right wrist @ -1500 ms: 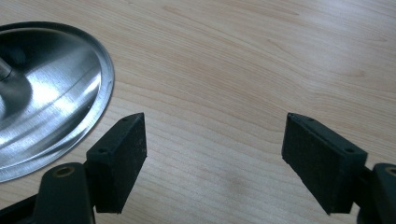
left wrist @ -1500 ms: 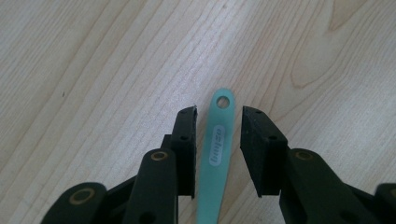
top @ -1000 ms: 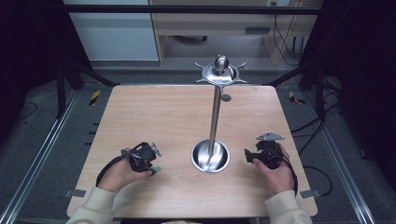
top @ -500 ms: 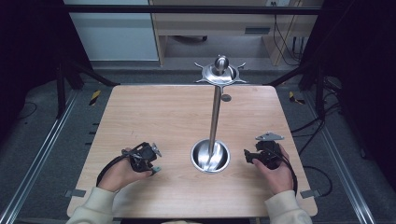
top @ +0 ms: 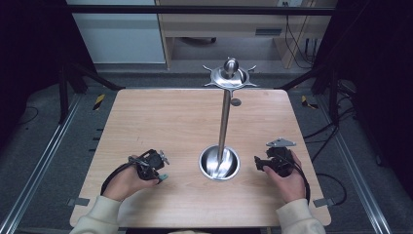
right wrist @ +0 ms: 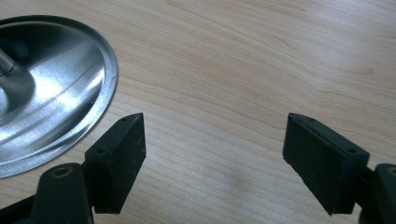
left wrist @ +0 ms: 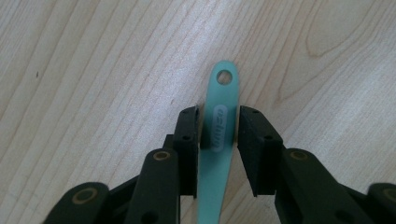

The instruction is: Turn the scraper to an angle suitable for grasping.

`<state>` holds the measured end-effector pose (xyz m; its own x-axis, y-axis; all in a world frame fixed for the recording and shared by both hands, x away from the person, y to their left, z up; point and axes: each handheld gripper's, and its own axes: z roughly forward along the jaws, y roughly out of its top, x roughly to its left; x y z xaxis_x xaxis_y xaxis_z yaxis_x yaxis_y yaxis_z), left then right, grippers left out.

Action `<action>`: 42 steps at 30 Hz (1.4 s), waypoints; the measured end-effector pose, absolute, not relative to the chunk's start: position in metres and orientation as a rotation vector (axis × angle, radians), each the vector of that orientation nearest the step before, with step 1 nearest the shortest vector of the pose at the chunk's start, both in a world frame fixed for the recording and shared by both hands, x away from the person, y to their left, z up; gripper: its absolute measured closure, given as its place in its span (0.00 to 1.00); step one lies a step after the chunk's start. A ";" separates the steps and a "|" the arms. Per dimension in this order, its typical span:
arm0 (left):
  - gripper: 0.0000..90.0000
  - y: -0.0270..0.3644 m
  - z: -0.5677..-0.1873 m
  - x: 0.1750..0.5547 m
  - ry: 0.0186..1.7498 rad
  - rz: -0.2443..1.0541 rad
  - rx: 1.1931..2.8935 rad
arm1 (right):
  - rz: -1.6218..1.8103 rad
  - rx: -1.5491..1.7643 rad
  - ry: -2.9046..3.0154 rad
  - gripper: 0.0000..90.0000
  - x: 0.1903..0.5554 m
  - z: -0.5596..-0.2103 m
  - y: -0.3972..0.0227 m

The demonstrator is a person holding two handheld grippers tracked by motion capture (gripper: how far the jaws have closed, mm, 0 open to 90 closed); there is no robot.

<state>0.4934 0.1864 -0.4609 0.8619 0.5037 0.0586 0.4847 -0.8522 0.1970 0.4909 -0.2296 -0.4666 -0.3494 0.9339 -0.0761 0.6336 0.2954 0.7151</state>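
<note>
A flat teal utensil handle (left wrist: 223,98) with a hole at its end lies on the wooden table (top: 170,122). My left gripper (left wrist: 219,135) is shut on it, a black pad against each edge. From above, the left gripper (top: 159,171) rests near the front left with a teal tip (top: 163,177) showing beside it. A steel stand has a round dished base (top: 219,163), an upright pole (top: 224,122) and a top disc with hooks (top: 229,75). My right gripper (top: 258,163) sits just right of that base, open and with nothing in it. Its pads (right wrist: 121,158) stand wide apart beside the base rim (right wrist: 100,107).
A small round metal inset (top: 235,102) sits near the table's far edge. Dark frame rails run down both sides of the table. Cables trail from each gripper towards the front edge.
</note>
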 end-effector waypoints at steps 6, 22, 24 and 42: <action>0.78 0.187 -0.462 0.495 0.772 0.147 2.861 | 0.817 1.392 2.084 0.24 0.491 -0.467 -0.230; 0.82 0.193 -0.442 0.493 0.785 0.179 2.746 | 0.815 1.392 2.085 0.23 0.492 -0.467 -0.230; 0.82 0.196 -0.435 0.492 0.778 0.193 2.702 | 0.819 1.398 2.084 0.23 0.492 -0.467 -0.229; 0.82 0.200 -0.390 0.471 0.762 0.333 2.461 | 0.852 1.381 2.089 0.09 0.491 -0.466 -0.230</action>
